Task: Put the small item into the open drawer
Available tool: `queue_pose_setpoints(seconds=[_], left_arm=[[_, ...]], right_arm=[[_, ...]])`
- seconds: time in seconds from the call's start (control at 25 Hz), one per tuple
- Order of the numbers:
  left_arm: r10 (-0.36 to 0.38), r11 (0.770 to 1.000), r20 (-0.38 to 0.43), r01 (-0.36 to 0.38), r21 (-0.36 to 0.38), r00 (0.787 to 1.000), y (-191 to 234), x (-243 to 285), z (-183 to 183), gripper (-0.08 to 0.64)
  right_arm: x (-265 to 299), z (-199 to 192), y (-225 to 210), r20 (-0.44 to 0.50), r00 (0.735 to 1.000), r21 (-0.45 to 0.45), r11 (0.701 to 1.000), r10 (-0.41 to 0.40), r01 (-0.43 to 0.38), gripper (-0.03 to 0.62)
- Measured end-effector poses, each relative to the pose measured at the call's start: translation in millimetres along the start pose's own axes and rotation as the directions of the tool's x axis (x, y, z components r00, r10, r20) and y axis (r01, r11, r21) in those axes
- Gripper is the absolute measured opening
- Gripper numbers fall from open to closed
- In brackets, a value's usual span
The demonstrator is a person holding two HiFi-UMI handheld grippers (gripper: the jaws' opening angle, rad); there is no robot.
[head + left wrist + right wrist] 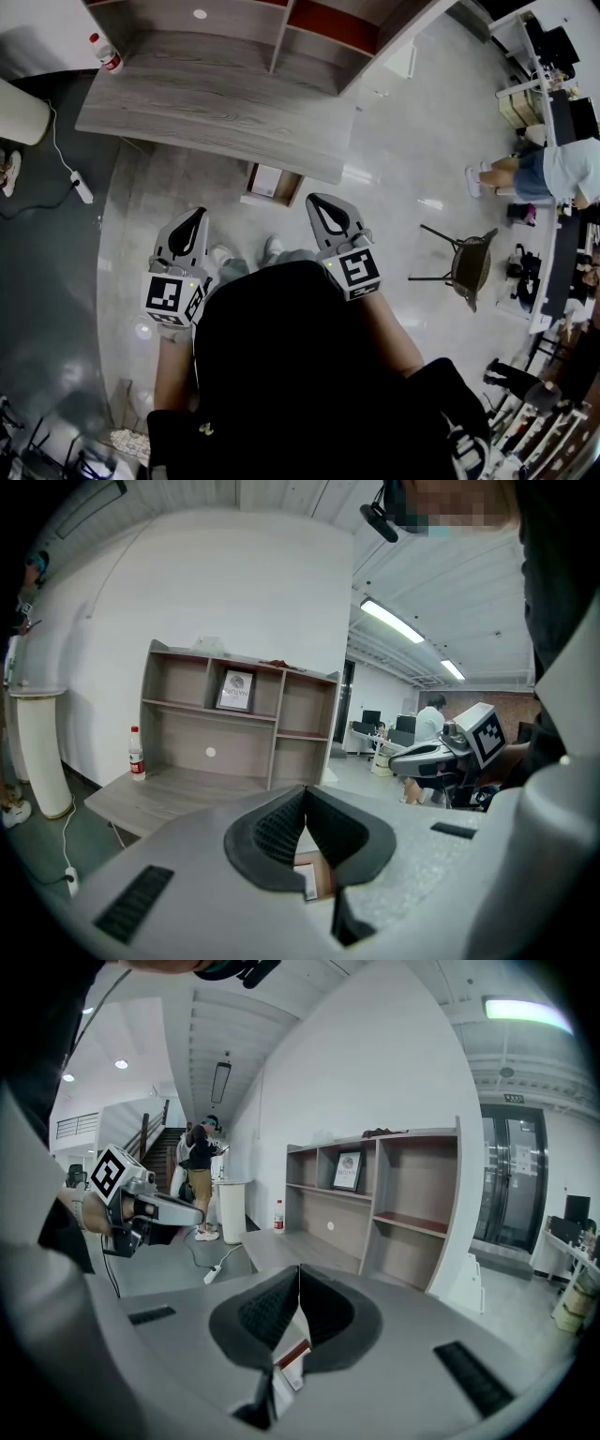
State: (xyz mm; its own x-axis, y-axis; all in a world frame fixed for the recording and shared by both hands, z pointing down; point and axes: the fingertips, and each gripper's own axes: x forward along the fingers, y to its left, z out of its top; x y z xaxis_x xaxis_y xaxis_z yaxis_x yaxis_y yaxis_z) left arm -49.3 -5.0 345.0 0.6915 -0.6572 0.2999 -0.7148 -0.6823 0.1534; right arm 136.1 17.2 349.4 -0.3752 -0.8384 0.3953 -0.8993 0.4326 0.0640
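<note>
A grey wooden desk [216, 117] with a shelf unit on it stands in front of me. Below its front edge a wooden drawer [272, 183] is pulled open, with a white sheet inside. A piece of that drawer [317, 874] shows through the gap behind the left jaws. A small white round thing [200, 14] sits at the back of the shelf; I cannot tell whether it is loose. My left gripper [192, 220] and right gripper [323, 202] hang side by side short of the drawer. Both are shut and hold nothing, as the left gripper [305, 794] and right gripper [299, 1271] show in their own views.
A water bottle [108, 52] stands on the desk's left end. A white cylinder [19, 112] and a power strip [80, 187] lie to the left. A chair [469, 262] and seated people are at the right. A framed picture [235, 690] stands on the shelf.
</note>
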Motion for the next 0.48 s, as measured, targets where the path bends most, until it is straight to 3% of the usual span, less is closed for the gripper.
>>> queue_pose_setpoints(seconds=[0.48], left_arm=[[-0.008,1.0,0.027,0.008,0.005,1.0,4.3,-2.7,4.8,0.003]], right_arm=[[3.9,5.8,5.0,0.019,1.0,-0.011,1.0,-0.012,0.012,0.014]])
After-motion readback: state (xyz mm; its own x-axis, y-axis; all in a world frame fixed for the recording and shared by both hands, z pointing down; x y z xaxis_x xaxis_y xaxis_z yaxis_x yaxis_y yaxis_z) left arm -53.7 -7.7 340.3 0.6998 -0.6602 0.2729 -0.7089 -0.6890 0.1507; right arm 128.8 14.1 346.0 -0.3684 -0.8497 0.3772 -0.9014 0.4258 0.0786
